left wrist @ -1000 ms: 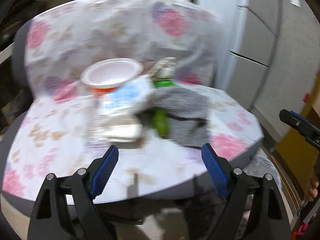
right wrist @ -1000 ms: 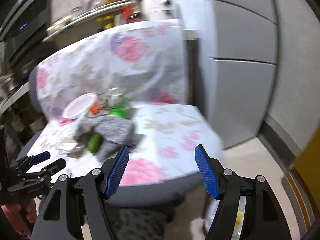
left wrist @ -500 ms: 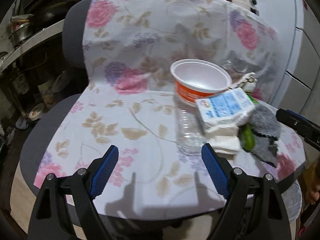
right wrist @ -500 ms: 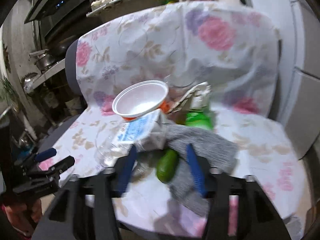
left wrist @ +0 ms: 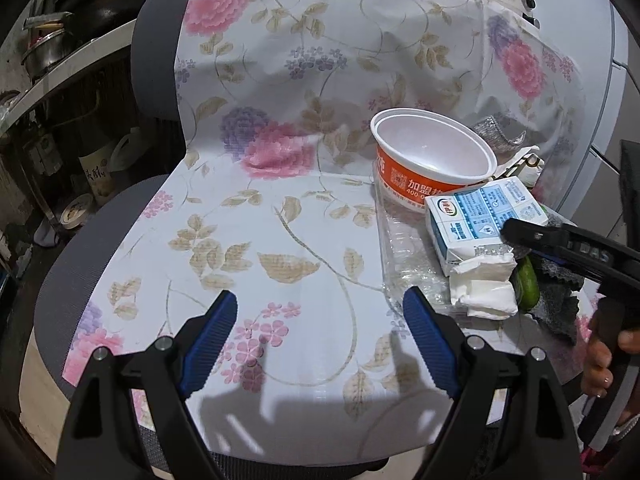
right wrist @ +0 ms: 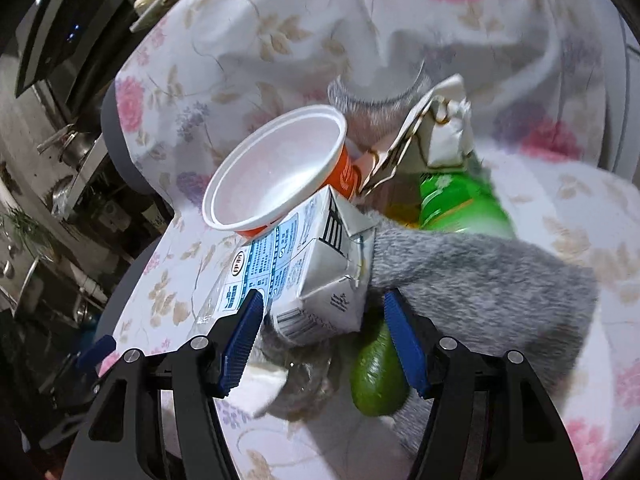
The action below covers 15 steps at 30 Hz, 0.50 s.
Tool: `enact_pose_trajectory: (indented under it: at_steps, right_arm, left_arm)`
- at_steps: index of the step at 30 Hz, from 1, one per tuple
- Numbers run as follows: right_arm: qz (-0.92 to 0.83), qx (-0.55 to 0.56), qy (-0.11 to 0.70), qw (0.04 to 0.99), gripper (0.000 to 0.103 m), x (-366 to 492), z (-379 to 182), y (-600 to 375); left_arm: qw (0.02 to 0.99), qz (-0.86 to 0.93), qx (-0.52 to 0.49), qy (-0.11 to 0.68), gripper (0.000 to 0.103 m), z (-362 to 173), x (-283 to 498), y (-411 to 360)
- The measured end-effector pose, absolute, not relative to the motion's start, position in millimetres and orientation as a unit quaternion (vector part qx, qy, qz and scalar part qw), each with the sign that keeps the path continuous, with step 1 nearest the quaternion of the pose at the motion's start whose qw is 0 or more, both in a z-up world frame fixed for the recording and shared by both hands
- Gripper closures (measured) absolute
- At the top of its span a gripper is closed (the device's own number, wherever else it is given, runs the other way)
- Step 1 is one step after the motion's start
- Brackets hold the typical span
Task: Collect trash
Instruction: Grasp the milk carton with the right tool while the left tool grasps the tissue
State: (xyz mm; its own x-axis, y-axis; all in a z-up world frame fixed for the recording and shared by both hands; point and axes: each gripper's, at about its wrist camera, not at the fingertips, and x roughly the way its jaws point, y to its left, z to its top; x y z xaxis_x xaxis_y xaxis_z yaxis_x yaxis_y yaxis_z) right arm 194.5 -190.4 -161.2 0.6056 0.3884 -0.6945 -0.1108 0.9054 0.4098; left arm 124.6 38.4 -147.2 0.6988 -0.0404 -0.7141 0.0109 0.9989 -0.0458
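A pile of trash lies on a chair seat covered by a floral cloth [left wrist: 260,240]. A white and blue milk carton [right wrist: 304,272] [left wrist: 480,220] leans on an orange and white bowl [right wrist: 280,168] [left wrist: 432,160]. My right gripper [right wrist: 322,334] is open, its fingers on either side of the carton's near end; it also shows at the right of the left wrist view [left wrist: 520,232]. A green bottle [right wrist: 460,204], a grey cloth [right wrist: 480,272], a green fruit [right wrist: 378,376], crumpled paper [left wrist: 484,288] and clear plastic [left wrist: 408,256] lie around. My left gripper [left wrist: 320,332] is open over bare cloth.
The chair back [left wrist: 160,60] rises behind the pile. Shelves with pots and jars [left wrist: 48,80] stand to the left. A torn cardboard box [right wrist: 432,136] lies behind the bowl. A grey cabinet [left wrist: 616,120] stands at the right.
Both grippers have swung left and closed in on the chair. My right gripper has come up to the milk carton and now straddles its end.
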Motion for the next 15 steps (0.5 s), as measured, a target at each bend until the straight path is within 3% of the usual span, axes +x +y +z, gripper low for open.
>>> enact_pose_trajectory:
  at_steps: [3, 5, 8, 15]
  right_arm:
    - [0.137, 0.173, 0.42, 0.88, 0.041, 196.1, -159.9, -186.3]
    - [0.135, 0.179, 0.411, 0.884, 0.054, 192.2, -152.9, -188.0]
    - [0.136, 0.185, 0.387, 0.893, 0.06, 181.5, -136.1, -192.8]
    - [0.093, 0.125, 0.258, 0.953, 0.064, 138.2, -75.1, -204.1]
  left_arm:
    - [0.921, -0.014, -0.018, 0.388, 0.02, -146.5, 124.3, 38.6]
    - [0.923, -0.01, -0.016, 0.385, 0.02, -144.3, 122.0, 39.9]
    - [0.925, -0.006, -0.016, 0.38, 0.02, -139.0, 119.5, 42.5]
    - [0.93, -0.005, -0.017, 0.367, 0.02, -120.7, 121.3, 39.5]
